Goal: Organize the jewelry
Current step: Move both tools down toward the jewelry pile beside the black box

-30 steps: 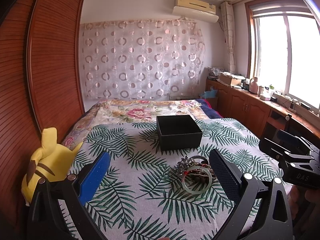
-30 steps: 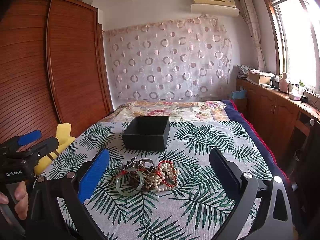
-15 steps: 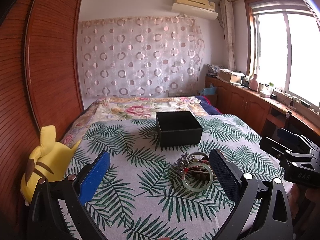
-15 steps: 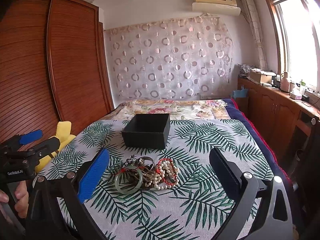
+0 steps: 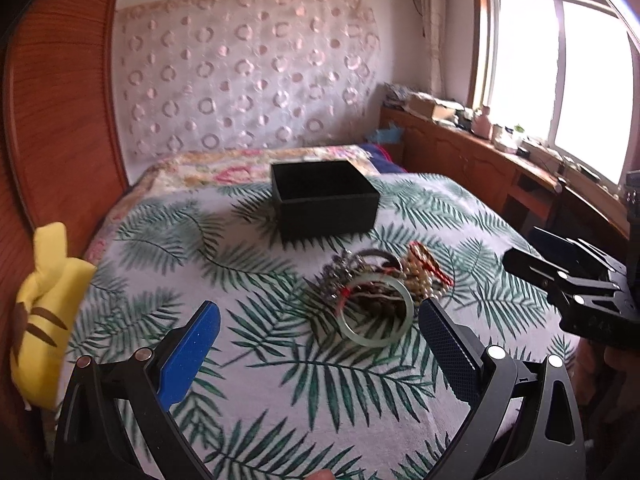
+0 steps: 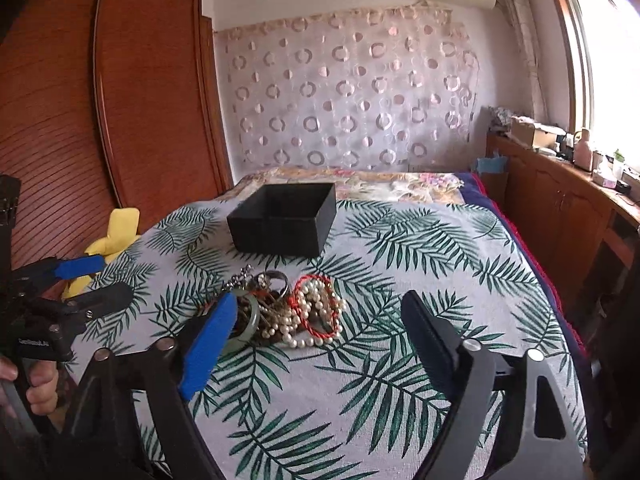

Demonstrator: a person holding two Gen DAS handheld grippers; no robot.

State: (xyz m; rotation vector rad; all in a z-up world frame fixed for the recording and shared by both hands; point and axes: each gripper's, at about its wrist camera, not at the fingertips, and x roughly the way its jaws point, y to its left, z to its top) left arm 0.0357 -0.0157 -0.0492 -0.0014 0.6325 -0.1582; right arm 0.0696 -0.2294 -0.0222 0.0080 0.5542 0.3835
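Both grippers have dropped toward the bed since a second ago, and the jewelry pile [image 6: 286, 310] now sits larger and nearer the fingers in each view. The right gripper [image 6: 312, 330] has just been closing a little yet stands wide, with nothing pressed between its pads; the pile lies just ahead of it, partly behind its blue finger. The left gripper [image 5: 318, 326] is also wide and empty, the pile ahead and toward its dark finger.

Within the heap, a pale green bangle [image 5: 376, 312] lies nearest the left gripper, and a pearl strand [image 6: 320, 312] with a red cord sits right in front of the right one. Beyond the pile, well apart, stands the open black box [image 6: 282, 224]; what shows of its inside looks empty, so I judge the sorting has not begun and every piece remains to be moved.

A yellow plush toy [image 5: 40, 312] lies off to the left at the bed's edge, clear of the route. The real hindrance looks to be the tangle itself.
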